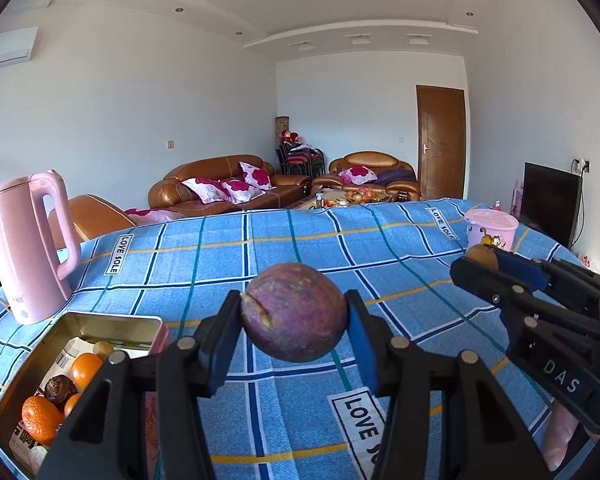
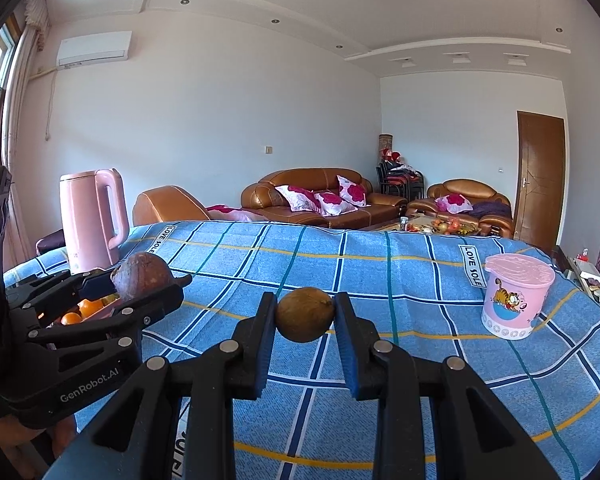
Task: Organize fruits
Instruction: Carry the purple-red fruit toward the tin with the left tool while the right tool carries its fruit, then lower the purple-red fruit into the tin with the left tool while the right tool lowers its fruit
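At far left a pink kettle stands on the counter's blue checked cloth, just beside an open tin containing oranges and other fruit. The left hand-held gripper is clamped on a purple passion fruit, held clear above the cloth near the tin. To its right, the right hand-held gripper is clamped on a small brown fruit above the cloth, with a lidded pink cartoon bucket standing at far right.
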